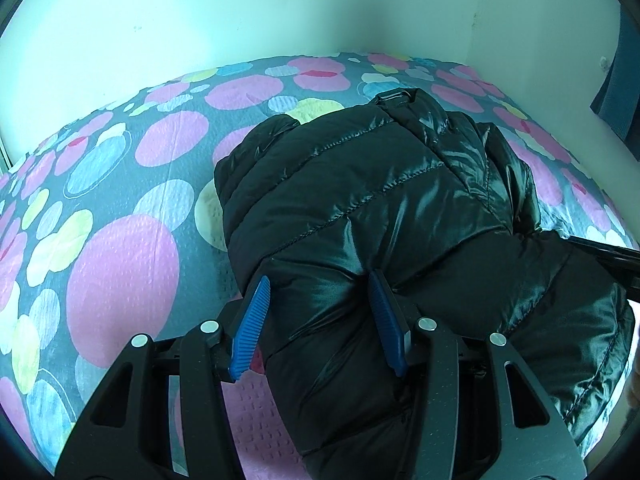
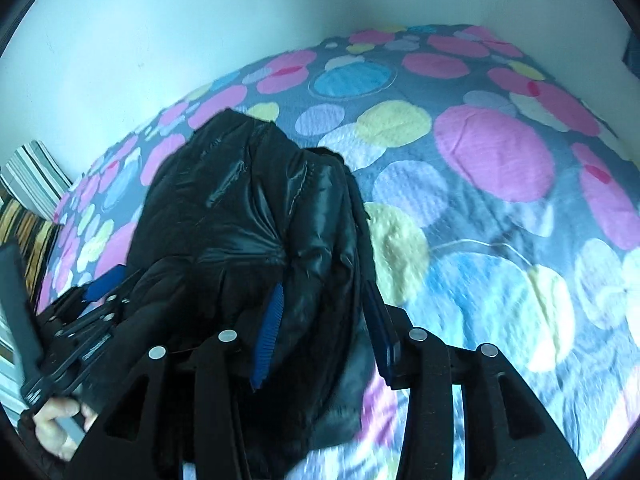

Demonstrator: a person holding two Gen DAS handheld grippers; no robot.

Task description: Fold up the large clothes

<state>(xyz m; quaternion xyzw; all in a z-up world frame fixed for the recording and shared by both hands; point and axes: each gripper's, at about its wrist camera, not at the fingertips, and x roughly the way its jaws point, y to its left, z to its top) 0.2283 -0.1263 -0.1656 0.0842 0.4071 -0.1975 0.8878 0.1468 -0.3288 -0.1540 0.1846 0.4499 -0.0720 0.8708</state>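
The black jacket [image 1: 360,208] lies on the bed [image 1: 120,240], long axis near to far, collar far; left gripper [image 1: 320,284] and right gripper [image 2: 324,292] jaws each clamp its near hem, half open

Glossy black jacket [image 1: 360,208], polka-dotted bedspread [image 1: 120,184]

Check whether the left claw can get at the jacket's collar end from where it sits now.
Probably not directly. The left claw is clamped on the near bulk of the black puffer jacket, and the collar end lies beyond the whole bundle. It would have to let go first.
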